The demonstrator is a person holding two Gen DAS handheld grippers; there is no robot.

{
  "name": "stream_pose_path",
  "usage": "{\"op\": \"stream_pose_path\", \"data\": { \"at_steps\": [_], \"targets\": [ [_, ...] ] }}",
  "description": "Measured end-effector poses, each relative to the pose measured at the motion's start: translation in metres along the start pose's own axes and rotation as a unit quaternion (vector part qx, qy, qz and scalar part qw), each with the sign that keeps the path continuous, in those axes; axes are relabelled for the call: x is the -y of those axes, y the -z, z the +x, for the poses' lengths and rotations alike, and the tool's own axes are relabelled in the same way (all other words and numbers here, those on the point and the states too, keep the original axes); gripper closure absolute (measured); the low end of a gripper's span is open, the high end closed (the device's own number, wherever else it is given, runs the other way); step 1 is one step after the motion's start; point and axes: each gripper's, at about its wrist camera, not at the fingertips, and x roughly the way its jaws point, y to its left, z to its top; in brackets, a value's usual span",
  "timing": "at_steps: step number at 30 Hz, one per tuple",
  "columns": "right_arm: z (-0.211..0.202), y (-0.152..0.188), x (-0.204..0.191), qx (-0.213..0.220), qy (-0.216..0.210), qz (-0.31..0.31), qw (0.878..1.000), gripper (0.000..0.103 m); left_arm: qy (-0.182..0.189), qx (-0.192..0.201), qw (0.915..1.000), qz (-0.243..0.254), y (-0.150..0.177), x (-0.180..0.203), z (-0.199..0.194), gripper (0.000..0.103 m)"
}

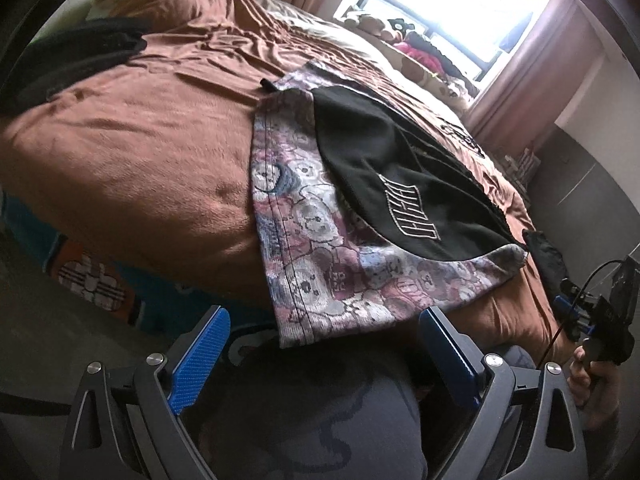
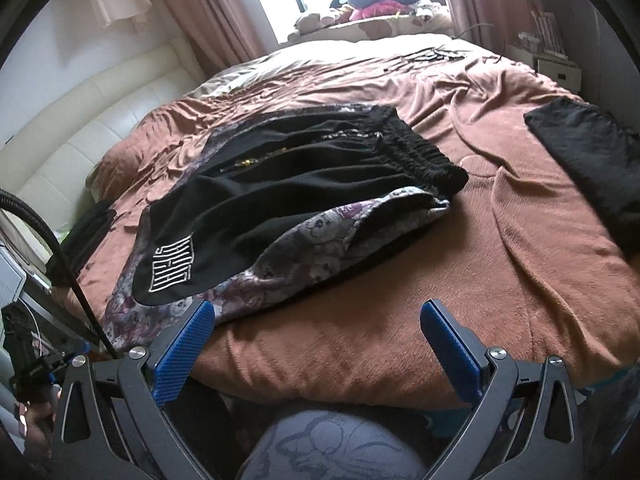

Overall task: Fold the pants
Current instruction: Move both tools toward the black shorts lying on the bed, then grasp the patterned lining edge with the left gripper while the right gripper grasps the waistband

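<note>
The pants [image 1: 360, 200] are black with a stitched logo and pink-grey patterned side panels. They lie flat on the brown bedspread [image 1: 140, 160], and one hem hangs over the near bed edge. My left gripper [image 1: 324, 316] is open just below that hanging hem, touching nothing. In the right wrist view the pants [image 2: 280, 200] lie with the elastic waistband at the far right. My right gripper [image 2: 319, 308] is open at the near bed edge, its left finger [image 2: 188, 344] beside the patterned hem. Neither gripper holds cloth.
A folded black garment [image 2: 592, 160] lies on the bed at the right, and another dark one [image 1: 80, 52] near the cream headboard [image 2: 80, 120]. The person's grey-clad knee [image 2: 340, 452] is below the grippers. Plush toys [image 2: 360, 8] line the window sill.
</note>
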Motion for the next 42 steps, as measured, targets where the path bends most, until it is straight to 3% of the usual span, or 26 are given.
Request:
{"op": "stream_pose_path", "data": {
  "at_steps": [7,13,16,20,28,32,36,42],
  "targets": [
    [0.019,-0.010,0.006,-0.021,0.001,-0.005,1.000,0.000,0.033,-0.026,0.9988,-0.025,0.003,-0.012,0.028,0.008],
    [0.030,-0.016,0.009,-0.030,0.000,-0.007,1.000,0.000,0.066,-0.028,0.9974,-0.014,0.002,-0.008,0.040,0.010],
    [0.035,-0.018,0.010,-0.035,0.004,-0.009,0.999,0.000,0.076,-0.037,0.9962,-0.018,0.001,-0.009,0.048,0.018],
    [0.035,-0.020,0.011,-0.031,0.003,-0.009,0.999,0.000,0.085,-0.047,0.9950,-0.023,0.003,-0.010,0.050,0.040],
    [0.025,-0.015,0.018,-0.023,-0.006,-0.001,1.000,0.000,0.098,-0.022,0.9948,-0.019,0.002,-0.002,0.026,0.067],
    [0.024,-0.016,0.027,-0.022,-0.015,0.013,1.000,0.000,0.092,-0.010,0.9950,-0.037,-0.003,-0.004,0.024,0.087],
    [0.030,-0.019,0.036,-0.029,-0.023,0.033,0.999,0.000,0.085,0.005,0.9954,-0.043,-0.006,-0.002,0.014,0.094],
    [0.041,-0.025,0.046,-0.033,-0.038,0.056,0.997,0.006,0.066,0.019,0.9970,-0.035,-0.013,0.008,0.006,0.097]
  ]
}}
